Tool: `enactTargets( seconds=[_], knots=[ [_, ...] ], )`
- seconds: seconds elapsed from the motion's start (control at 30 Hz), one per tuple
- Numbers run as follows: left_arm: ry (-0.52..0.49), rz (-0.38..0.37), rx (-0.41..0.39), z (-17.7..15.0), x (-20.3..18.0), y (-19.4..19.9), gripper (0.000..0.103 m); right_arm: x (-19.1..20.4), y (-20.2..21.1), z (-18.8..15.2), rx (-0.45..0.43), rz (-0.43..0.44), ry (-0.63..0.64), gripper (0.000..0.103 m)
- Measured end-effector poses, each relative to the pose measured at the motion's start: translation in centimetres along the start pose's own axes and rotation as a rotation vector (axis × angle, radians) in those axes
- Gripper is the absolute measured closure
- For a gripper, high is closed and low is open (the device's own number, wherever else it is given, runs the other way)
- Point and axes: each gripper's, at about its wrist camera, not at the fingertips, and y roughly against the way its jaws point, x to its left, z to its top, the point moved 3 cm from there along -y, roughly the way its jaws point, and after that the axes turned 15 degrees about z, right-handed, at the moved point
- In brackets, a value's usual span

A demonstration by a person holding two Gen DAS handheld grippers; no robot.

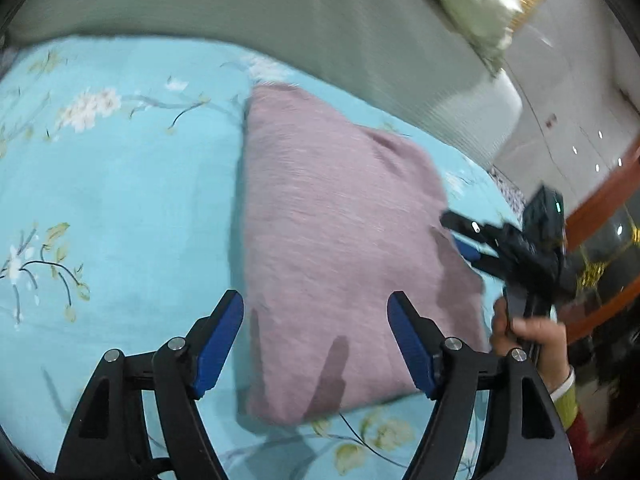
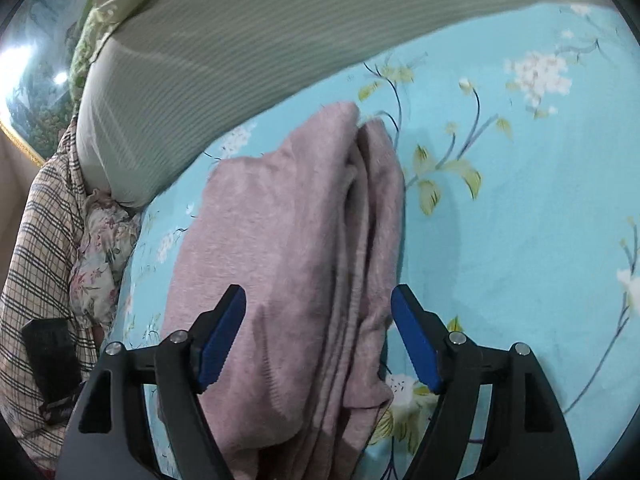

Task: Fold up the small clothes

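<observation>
A mauve knitted garment (image 1: 340,240) lies folded into a rough rectangle on the blue flowered bedsheet (image 1: 120,200). My left gripper (image 1: 316,298) hangs open above its near left part, blue pads apart and nothing between them. At the garment's right edge my right gripper (image 1: 456,236) is also open, held by a hand (image 1: 532,336). In the right wrist view the garment (image 2: 288,240) shows several stacked layers with their edges running away from me. The right gripper (image 2: 319,292) stands open over its near end, pads clear of the cloth.
A grey-green striped bolster (image 1: 280,20) (image 2: 200,60) borders the far side of the sheet (image 2: 520,220). A plaid cloth (image 2: 40,240), a crumpled floral cloth (image 2: 100,260) and a black object (image 2: 48,360) lie beside the bed. Wooden furniture (image 1: 600,200) stands beyond the bed.
</observation>
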Motion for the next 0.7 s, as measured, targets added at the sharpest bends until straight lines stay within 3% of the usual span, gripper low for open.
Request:
enactTargets(
  seconds=[0.2, 0.33, 0.4, 0.43, 0.53, 0.7],
  knots=[
    [0.049, -0.08, 0.142, 1.5, 1.5, -6.6, 0.023, -2.0, -2.0, 0.4, 0.025, 0.042, -0.058, 0.027],
    [0.068, -0.144, 0.13, 2.9, 1.4, -8.4, 0.02, -2.3, -3.3, 1.0, 0.037, 0.092, -0.081, 0.028],
    [0.076, -0.179, 0.135, 2.9, 1.1, -8.7, 0.033, -2.4, -4.1, 1.1, 0.062, 0.113, -0.096, 0.061],
    [0.072, -0.184, 0.147, 3.0, 0.8, -9.1, 0.046, -2.5, -4.5, 1.0, 0.073, 0.117, -0.117, 0.064],
    [0.046, -0.163, 0.109, 2.8, 0.1, -8.2, 0.06, -1.2, -4.0, 0.5, 0.055, 0.117, -0.095, 0.071],
    [0.041, -0.162, 0.025, 1.6, 1.0, -3.1, 0.064, 3.7, -3.4, -0.9, 0.053, 0.186, -0.015, 0.073]
  ],
)
